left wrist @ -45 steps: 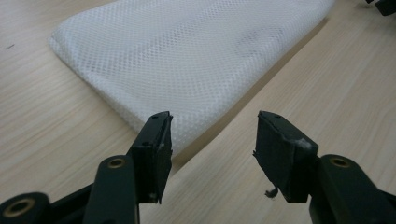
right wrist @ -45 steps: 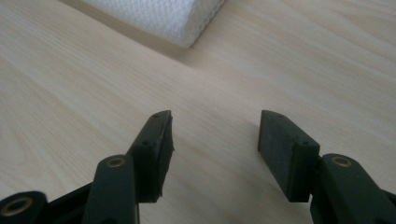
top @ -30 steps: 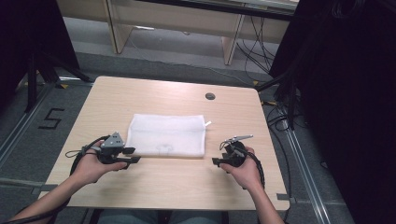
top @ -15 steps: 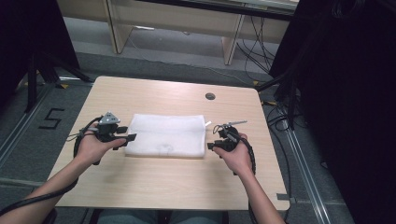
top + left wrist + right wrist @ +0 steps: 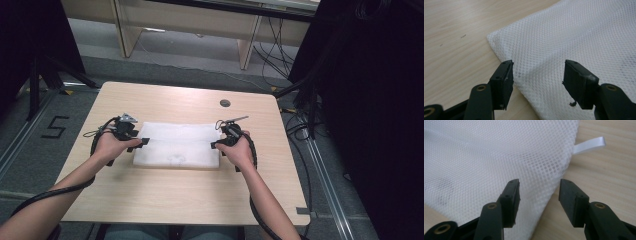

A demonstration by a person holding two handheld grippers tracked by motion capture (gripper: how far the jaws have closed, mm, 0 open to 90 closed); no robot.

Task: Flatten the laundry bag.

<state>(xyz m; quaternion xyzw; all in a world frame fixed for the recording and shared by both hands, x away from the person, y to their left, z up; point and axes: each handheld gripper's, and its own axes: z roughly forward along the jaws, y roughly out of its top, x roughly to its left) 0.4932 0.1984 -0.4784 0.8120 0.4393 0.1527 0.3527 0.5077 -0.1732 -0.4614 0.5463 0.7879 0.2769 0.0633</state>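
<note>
Both grippers at the ends of a white mesh bag (image 5: pixel 177 145) — flat mid-table.

Left gripper (image 5: pixel 537 81) and right gripper (image 5: pixel 539 200) have just been opening; jaws apart, straddling the bag's edges without pinching. A white ribbon loop (image 5: pixel 590 145) lies on the wooden table (image 5: pixel 170 195).

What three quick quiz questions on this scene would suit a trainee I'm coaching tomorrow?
1. True or false: the left gripper has clamped the white mesh bag.
2. Which sticks out of the bag's edge near the right gripper? A) white ribbon loop B) metal zipper C) red tag
3. On what does the bag lie?

Key: 1 false, its fingers stand open over the edge. 2 A. 3 The wooden table.
</note>
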